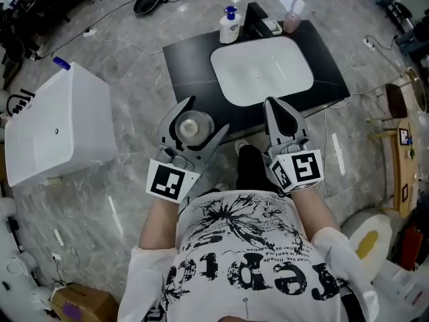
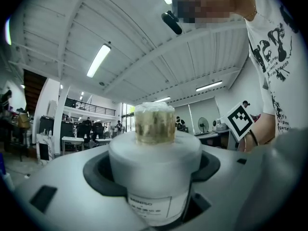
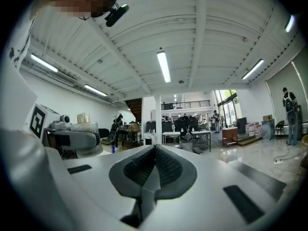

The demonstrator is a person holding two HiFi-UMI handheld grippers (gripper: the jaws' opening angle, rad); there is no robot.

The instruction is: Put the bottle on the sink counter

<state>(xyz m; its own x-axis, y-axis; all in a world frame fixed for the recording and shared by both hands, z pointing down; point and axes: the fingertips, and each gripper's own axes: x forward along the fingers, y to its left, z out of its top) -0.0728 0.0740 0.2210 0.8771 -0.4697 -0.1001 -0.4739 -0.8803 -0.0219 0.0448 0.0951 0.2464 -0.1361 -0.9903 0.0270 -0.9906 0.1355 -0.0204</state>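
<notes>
A white bottle (image 1: 190,127) with a pale ribbed cap (image 2: 154,124) sits upright between the jaws of my left gripper (image 1: 204,118). That gripper is shut on the bottle's body (image 2: 154,162) and held in front of the person's chest. It stays short of the black sink counter (image 1: 188,59) and its white basin (image 1: 261,71). My right gripper (image 1: 276,109) is beside it, shut, its ribbed pads (image 3: 155,170) pressed together with nothing between them. Both gripper views look up at a ceiling. In the right gripper view the bottle (image 3: 83,118) shows at the far left.
A white pump dispenser (image 1: 230,25), a dark faucet (image 1: 255,17) and a pinkish cup (image 1: 291,22) stand along the counter's back edge. A large white box (image 1: 57,123) sits on the marble floor to the left. Cables and wooden furniture (image 1: 399,146) lie at the right.
</notes>
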